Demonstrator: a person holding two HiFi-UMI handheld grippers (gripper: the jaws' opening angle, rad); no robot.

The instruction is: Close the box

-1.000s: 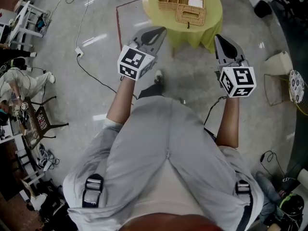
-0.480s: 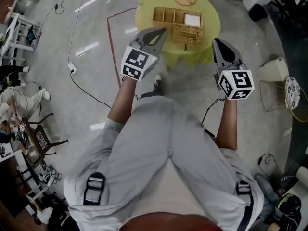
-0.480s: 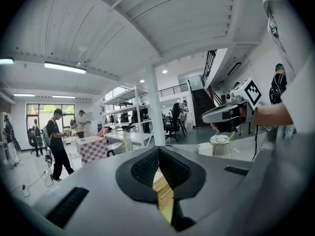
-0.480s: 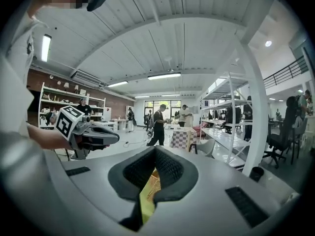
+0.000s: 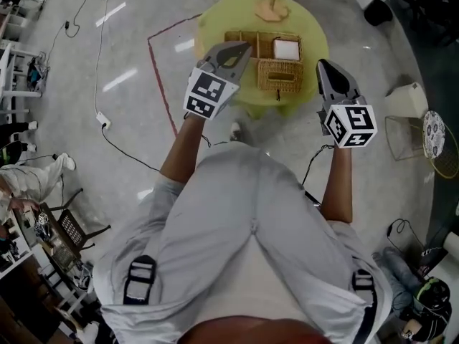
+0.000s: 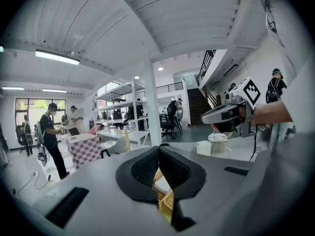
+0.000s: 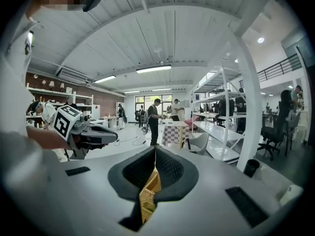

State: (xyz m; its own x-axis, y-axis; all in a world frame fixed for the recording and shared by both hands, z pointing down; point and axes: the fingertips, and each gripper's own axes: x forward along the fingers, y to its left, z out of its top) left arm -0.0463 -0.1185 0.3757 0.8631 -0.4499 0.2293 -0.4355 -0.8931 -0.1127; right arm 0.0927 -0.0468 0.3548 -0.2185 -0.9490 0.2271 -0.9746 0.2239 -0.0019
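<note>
A wicker box [image 5: 262, 51] with open compartments stands on a round yellow-green table [image 5: 215, 20]; its woven lid part [image 5: 280, 76] hangs at the near side. A white item [image 5: 286, 49] lies in one compartment. My left gripper [image 5: 240, 47] is shut, held in the air by the box's left end. Also shut, my right gripper [image 5: 324, 66] hovers off the table's right edge. Both are empty. The left gripper view shows its jaws [image 6: 158, 151] meeting, with wicker [image 6: 166, 202] below them. The right gripper [image 7: 155, 150] shows the same over wicker [image 7: 147, 194].
A wooden piece [image 5: 273, 6] stands at the table's far side. Red tape [image 5: 161, 84] and a cable [image 5: 107, 124] lie on the floor to the left. A wire basket [image 5: 404, 133] and a white box [image 5: 409, 95] sit to the right. People stand far off in the hall.
The table and wicker box have come closer and lower in the head view. Both grippers have travelled forward with the person and now flank the box; their jaws stay shut.
</note>
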